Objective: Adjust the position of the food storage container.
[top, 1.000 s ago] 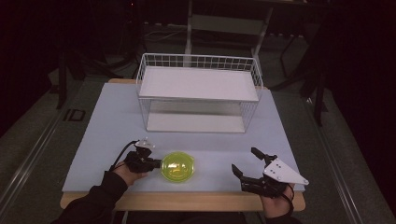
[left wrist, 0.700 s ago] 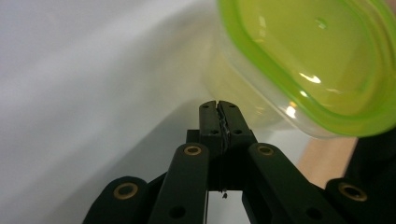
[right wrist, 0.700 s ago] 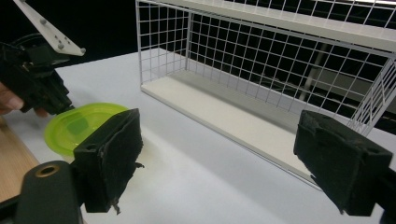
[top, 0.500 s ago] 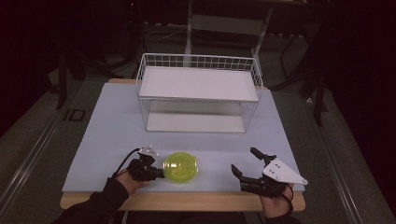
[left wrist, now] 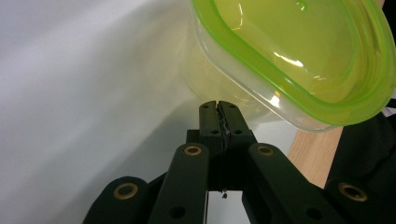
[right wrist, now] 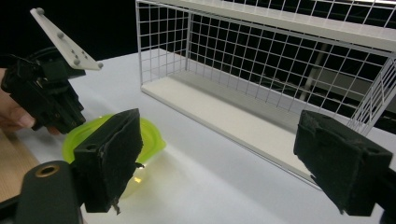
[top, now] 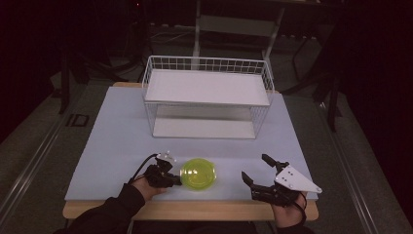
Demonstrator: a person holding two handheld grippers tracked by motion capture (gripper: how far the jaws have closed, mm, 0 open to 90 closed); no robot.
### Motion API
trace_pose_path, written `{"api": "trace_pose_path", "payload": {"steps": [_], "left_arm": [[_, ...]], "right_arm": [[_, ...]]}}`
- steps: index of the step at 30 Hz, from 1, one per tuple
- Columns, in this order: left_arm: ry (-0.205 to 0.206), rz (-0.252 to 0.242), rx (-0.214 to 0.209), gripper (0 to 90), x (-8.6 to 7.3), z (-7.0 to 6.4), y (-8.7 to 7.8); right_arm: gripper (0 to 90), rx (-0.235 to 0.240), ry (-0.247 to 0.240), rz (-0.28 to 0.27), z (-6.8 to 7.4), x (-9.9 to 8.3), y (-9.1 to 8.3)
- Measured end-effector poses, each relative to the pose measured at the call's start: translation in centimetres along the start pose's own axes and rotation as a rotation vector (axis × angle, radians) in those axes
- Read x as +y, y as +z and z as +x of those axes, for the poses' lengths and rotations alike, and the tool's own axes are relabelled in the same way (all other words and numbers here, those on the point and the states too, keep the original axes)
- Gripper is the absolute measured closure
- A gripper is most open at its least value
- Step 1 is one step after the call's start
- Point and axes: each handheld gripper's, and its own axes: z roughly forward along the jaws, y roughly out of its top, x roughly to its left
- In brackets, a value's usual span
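Observation:
A translucent yellow-green lidded container (top: pixel 198 174) (left wrist: pixel 299 56) (right wrist: pixel 149 133) sits on the white table top near the front edge. My left gripper (top: pixel 175 179) (left wrist: pixel 218 106) lies low at the container's left side. Its jaws are pressed together with nothing between them, and the tips touch the container wall just under the rim. The left gripper (right wrist: pixel 70 122) is also in the right gripper view, held by a hand. My right gripper (top: pixel 254 166) (right wrist: pixel 224 158) rests at the front right, open wide and empty, a hand's width from the container.
A white wire rack (top: pixel 207 97) (right wrist: pixel 261 60) with an upper shelf and a lower tray stands in the middle back of the table. The white table cover (top: pixel 117 131) ends at a wooden front edge (top: pixel 195 210). Dark floor surrounds the table.
The left gripper and the container have shifted a little to the right along the front of the table. The right gripper has stayed put, open.

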Motion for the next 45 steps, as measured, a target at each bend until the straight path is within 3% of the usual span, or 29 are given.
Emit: {"api": "trace_pose_path", "payload": {"steps": [14,21,25,27,28,30,31,32,33,35,44,45], "left_arm": [[0.030,-0.004,-0.030,89.9,1.5,-0.6,2.0],[0.018,-0.018,-0.012,89.6,1.5,-0.1,1.3],[0.013,-0.074,0.051,78.3,1.3,0.2,-1.1],[0.007,-0.092,0.051,73.4,1.2,0.3,-1.8],[-0.006,-0.128,0.048,69.2,1.0,0.4,-3.2],[-0.005,-0.162,0.052,60.3,0.8,0.5,-4.4],[-0.005,-0.162,0.052,57.6,0.8,0.5,-4.4],[0.004,-0.180,0.043,57.6,0.6,0.5,-5.2],[0.010,-0.213,0.022,46.4,0.3,0.5,-6.3],[0.017,-0.242,0.012,40.5,0.0,0.4,-7.1],[0.063,-0.302,-0.039,19.1,-1.3,-0.6,-8.5],[0.052,-0.345,-0.028,19.1,-1.4,-1.1,-8.6]], "right_arm": [[15.1,0.003,0.006,0.004,-0.1,-0.1,0.1],[15.1,0.004,0.007,0.005,-0.1,-0.1,0.0],[15.3,0.000,0.008,0.007,-0.2,-0.1,0.1],[15.3,0.002,0.007,0.007,-0.1,-0.1,0.1],[15.2,0.003,0.005,0.006,-0.1,-0.1,0.1],[15.2,-0.001,-0.001,0.011,-0.1,-0.1,0.1],[15.2,-0.001,-0.001,0.011,-0.1,-0.1,0.1],[15.2,0.002,0.001,0.014,-0.1,-0.1,0.2],[15.2,0.001,-0.002,0.024,0.0,-0.1,0.3],[15.0,0.005,-0.003,0.026,0.0,-0.1,0.3],[14.3,0.023,-0.003,0.049,0.1,-0.1,0.7],[14.2,0.024,-0.001,0.051,0.2,-0.1,0.7]]}}
